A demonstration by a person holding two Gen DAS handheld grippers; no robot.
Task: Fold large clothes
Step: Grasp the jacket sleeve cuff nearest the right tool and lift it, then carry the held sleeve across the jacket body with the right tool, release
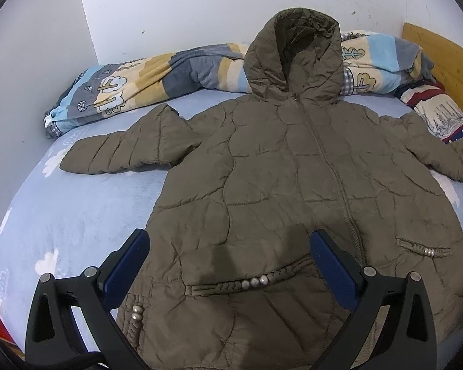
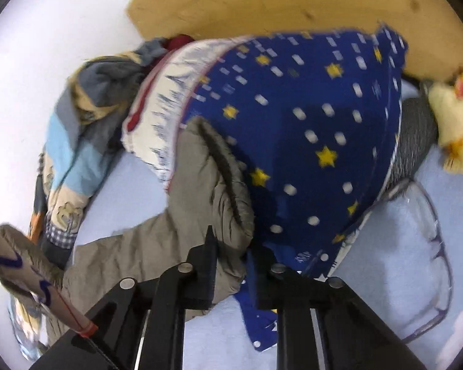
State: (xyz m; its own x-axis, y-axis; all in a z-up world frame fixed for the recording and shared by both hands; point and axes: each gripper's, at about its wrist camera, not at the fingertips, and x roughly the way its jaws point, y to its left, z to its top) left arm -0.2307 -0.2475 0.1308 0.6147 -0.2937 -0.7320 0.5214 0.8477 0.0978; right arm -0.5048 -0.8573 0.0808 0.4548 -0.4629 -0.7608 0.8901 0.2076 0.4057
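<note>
- The bed (image 1: 77,203), in a soft pale-blue fleece sheet printed with white clouds, is bearing the whole job; the olive quilted jacket (image 1: 293,185) is lying flat on it, face up, zipped, hood toward the wall, both sleeves spread out.
- The right sleeve (image 2: 206,191) is lying partly on a blue star-printed pillow (image 2: 293,108); the puffy padding is looking thick and springy, so the fold is likely needing a firm, deep bite.
- The right gripper (image 2: 231,259) is sitting clamped on that sleeve's cuff; I judge it should be lifting the cuff clear of the pillow before carrying it across the chest.
- The left gripper (image 1: 230,256) is hovering over the hem with fingers wide apart, holding nothing.
</note>
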